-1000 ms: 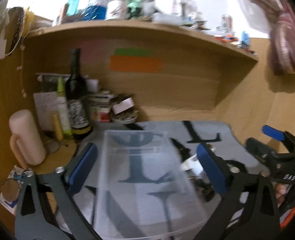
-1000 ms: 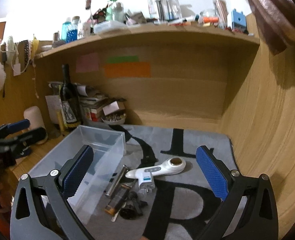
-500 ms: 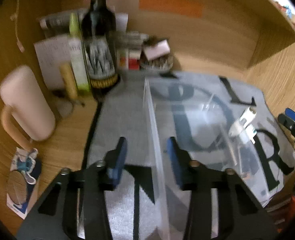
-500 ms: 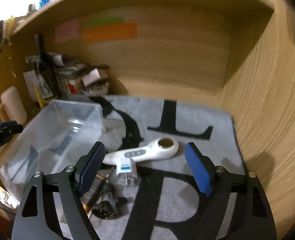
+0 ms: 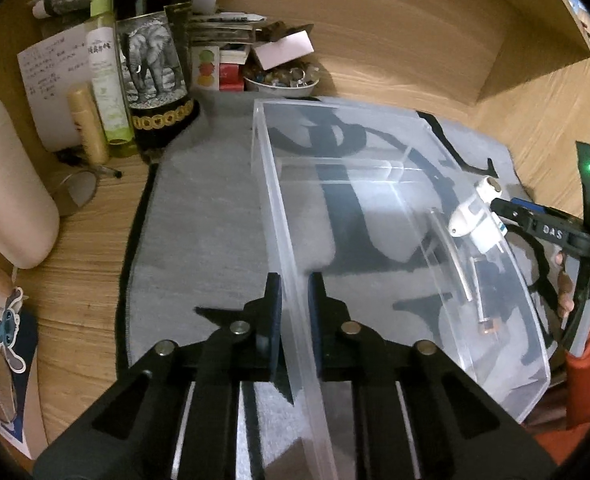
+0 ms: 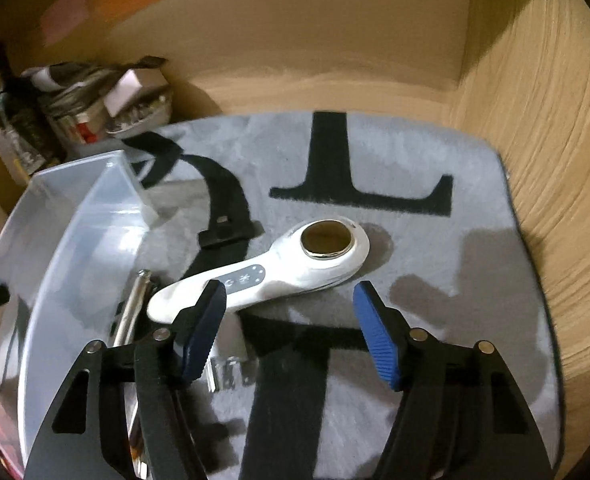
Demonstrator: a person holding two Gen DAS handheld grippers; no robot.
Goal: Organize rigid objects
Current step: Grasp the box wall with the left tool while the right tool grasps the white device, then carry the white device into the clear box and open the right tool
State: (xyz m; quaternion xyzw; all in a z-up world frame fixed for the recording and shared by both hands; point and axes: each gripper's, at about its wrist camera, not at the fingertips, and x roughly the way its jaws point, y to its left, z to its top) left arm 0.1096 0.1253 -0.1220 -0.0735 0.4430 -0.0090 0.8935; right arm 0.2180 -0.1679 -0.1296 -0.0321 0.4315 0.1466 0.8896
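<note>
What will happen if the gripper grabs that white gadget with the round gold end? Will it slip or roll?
The white gadget looks hard and glossy, so it probably stays stiff but could slip a bit between the pads. Its flattish body lying on the fuzzy grey rug suggests it won't roll. The wide head may make it tip if the open right gripper grabs the thin handle end.

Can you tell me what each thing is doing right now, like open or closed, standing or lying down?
Left claw: shut on the clear box's wall.
Right claw: open, above the white device's handle.
Clear box: lidless, empty, on the grey mat.
White device: lying flat on the mat, not gripped.
Metal pen: lying beside the box.
Wine bottle: standing upright.
Green spray bottle: upright, capped.
</note>
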